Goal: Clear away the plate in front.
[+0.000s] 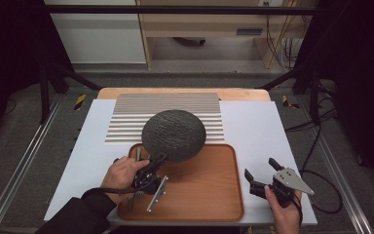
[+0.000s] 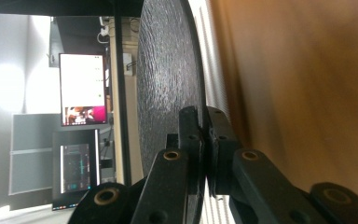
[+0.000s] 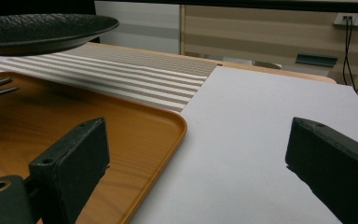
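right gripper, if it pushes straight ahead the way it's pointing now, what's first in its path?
Probably nothing soon. The right gripper, jaws open, points along bare white table sheet. The wooden tray lies off to one side, the lifted black plate farther that way. Depth beyond is unclear.

Plate (image 1: pixel 174 134): dark charcoal-black w/ a rough pebbled texture (same grain in left gripper view). Tray (image 1: pixel 199 195): orange-brown wood grain. Mat (image 1: pixel 126 117): beige & white stripes, thin, running crosswise. Board (image 1: pixel 258 131) on the counter: plain white; counter (image 1: pixel 243 93) edge behind it light tan wood. Left gripper (image 1: pixel 158 160) & right gripper (image 1: pixel 262 171): black jaws, grey plate on each. Cutlery (image 1: pixel 137 155) on tray: silver-grey. Sleeve (image 1: pixel 80 217): black.
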A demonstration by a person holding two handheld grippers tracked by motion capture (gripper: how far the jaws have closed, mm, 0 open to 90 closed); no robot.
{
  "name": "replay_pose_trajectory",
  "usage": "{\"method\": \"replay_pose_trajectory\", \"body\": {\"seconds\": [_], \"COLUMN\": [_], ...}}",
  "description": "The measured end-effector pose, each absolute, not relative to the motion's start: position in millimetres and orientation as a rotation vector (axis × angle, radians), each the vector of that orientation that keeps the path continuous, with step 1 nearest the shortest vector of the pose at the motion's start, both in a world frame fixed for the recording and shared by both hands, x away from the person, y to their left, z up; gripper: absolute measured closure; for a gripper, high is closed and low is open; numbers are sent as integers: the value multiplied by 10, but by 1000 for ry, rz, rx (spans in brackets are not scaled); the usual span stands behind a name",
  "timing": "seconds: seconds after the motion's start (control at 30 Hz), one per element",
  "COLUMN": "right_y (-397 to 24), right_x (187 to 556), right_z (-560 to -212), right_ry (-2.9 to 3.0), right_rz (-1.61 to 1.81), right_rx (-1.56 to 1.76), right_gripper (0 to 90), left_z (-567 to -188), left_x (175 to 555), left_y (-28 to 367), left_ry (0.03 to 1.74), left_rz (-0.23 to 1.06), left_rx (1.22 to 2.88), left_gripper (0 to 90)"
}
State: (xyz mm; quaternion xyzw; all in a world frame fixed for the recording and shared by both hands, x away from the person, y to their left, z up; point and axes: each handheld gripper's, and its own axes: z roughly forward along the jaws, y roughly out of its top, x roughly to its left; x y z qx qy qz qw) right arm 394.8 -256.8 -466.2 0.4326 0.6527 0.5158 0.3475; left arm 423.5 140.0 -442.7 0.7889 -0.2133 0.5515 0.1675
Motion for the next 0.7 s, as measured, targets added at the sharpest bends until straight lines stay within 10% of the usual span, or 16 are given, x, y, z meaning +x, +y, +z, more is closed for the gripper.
{"method": "replay_pose_trajectory", "body": {"seconds": [0.7], "right_y": [-2556], "right_x": [3950], "right_z": [-4668], "right_ry": [1704], "right_rz": [1329], "right_rx": [1121], "right_gripper": [64], "left_z": [-4634], "left_x": [3756], "left_y": [1490], "left_ry": [-556], "left_rz": [1524], "left_rx": [2222], "left_gripper": [864]}}
